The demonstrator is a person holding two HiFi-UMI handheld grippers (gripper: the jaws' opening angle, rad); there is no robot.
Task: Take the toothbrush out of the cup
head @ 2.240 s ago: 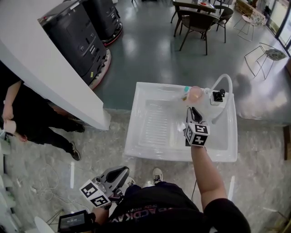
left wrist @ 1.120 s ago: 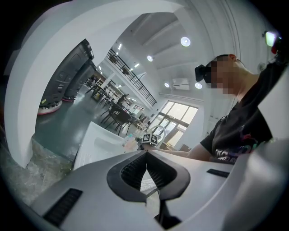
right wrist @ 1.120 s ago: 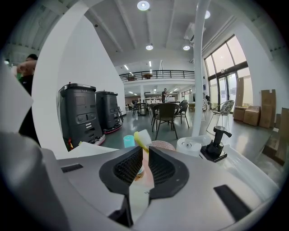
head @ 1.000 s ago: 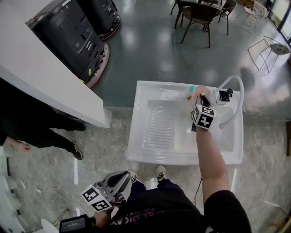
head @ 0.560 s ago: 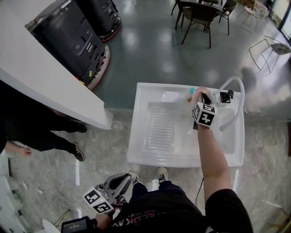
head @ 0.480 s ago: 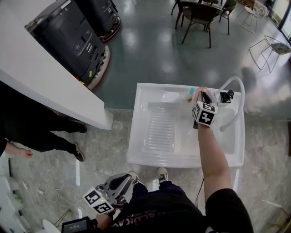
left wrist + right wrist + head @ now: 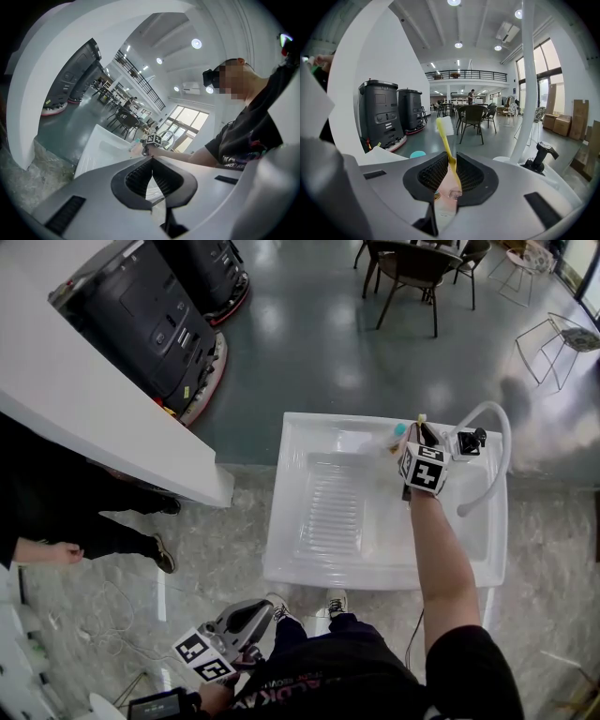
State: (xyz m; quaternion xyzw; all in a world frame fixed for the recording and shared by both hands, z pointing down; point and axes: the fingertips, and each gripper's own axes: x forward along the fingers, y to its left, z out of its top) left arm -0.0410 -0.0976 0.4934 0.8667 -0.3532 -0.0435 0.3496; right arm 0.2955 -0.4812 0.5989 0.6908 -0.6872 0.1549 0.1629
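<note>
My right gripper (image 7: 421, 434) is over the back rim of the white sink (image 7: 309, 570) and is shut on a yellow toothbrush (image 7: 447, 146). The brush's white bristle head (image 7: 445, 125) sticks up past the jaws. The pink cup (image 7: 446, 196) shows just below and between the jaws. I cannot tell whether the handle's lower end is still inside it. In the head view the gripper hides most of the cup, and only the brush tip (image 7: 422, 418) shows. My left gripper (image 7: 265, 608) hangs low by the person's leg, shut and empty (image 7: 152, 162).
A white hose faucet (image 7: 487, 418) with a black handle (image 7: 541, 153) stands just right of the right gripper. A teal round thing (image 7: 417, 153) lies on the sink rim to its left. Black machines (image 7: 159, 306), a white counter (image 7: 84, 418) and chairs (image 7: 412, 263) stand farther off.
The right gripper has moved toward the sink's back edge and lifted a little with the toothbrush. The pink cup no longer shows in the head view. The left gripper stays low.
</note>
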